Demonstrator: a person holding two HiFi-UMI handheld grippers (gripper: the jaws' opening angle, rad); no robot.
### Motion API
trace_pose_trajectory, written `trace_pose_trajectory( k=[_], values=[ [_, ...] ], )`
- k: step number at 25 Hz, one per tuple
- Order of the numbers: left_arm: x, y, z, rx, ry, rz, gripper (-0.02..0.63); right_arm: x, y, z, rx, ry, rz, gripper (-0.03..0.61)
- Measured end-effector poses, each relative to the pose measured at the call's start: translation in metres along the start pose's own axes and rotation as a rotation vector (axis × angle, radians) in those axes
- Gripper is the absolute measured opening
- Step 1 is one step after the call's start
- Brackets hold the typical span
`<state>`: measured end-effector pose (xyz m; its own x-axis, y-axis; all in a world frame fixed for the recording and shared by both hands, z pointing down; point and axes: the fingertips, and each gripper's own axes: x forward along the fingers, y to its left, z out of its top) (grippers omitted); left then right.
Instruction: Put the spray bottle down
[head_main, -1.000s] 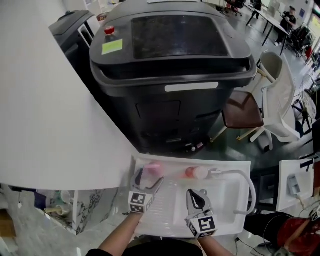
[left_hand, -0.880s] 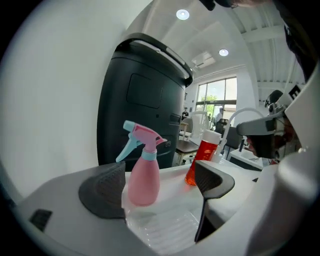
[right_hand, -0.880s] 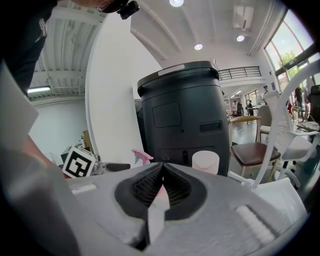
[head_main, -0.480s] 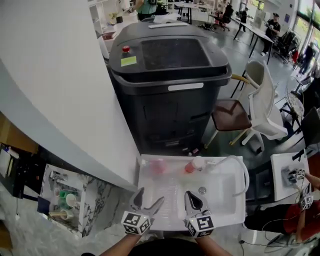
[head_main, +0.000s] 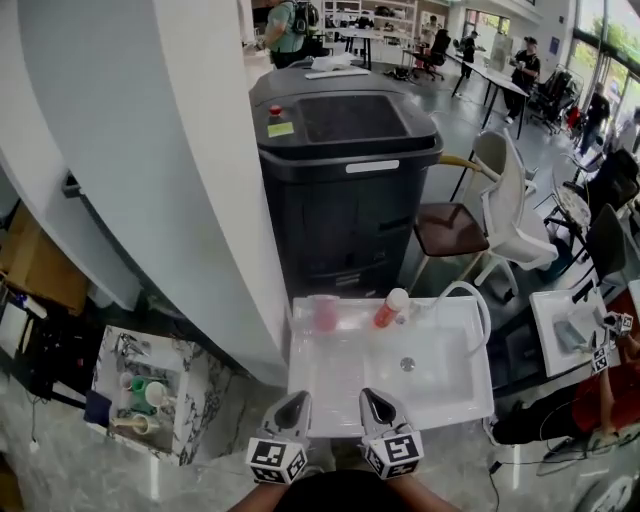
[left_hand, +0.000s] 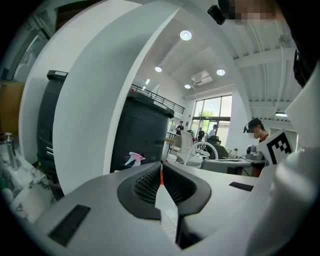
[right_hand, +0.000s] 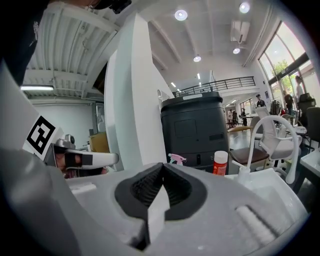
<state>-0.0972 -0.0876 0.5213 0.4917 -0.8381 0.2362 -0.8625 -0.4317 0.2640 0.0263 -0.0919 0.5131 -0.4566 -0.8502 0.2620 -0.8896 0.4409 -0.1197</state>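
Head view: the spray bottle (head_main: 323, 312) stands upright on the far ledge of the sink (head_main: 450, 395), well ahead of the left tool (head_main: 293, 405) and right tool (head_main: 377, 403), which hang at its near rim. Left gripper view: the jaws meet on nothing, and the spray bottle (left_hand: 133, 159) stands far ahead. Right gripper view: these jaws are likewise closed and empty, with the spray bottle (right_hand: 177, 159) beyond, near a red bottle (right_hand: 220, 162). The set-down looks finished.
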Motion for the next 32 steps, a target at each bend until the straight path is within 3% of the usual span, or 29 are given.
trace_pose_trajectory(
  k=[12, 32],
  values=[
    [-0.043, -0.017, -0.003, 0.059, -0.016, -0.039, 0.023, -0.039, 0.026, -0.009, -0.033, 0.003, -0.092, -0.003],
    [-0.010, -0.005, 0.010, 0.071, -0.011, -0.018, 0.021, -0.019, -0.004, 0.006, -0.050, -0.007, -0.104, -0.003]
  ],
)
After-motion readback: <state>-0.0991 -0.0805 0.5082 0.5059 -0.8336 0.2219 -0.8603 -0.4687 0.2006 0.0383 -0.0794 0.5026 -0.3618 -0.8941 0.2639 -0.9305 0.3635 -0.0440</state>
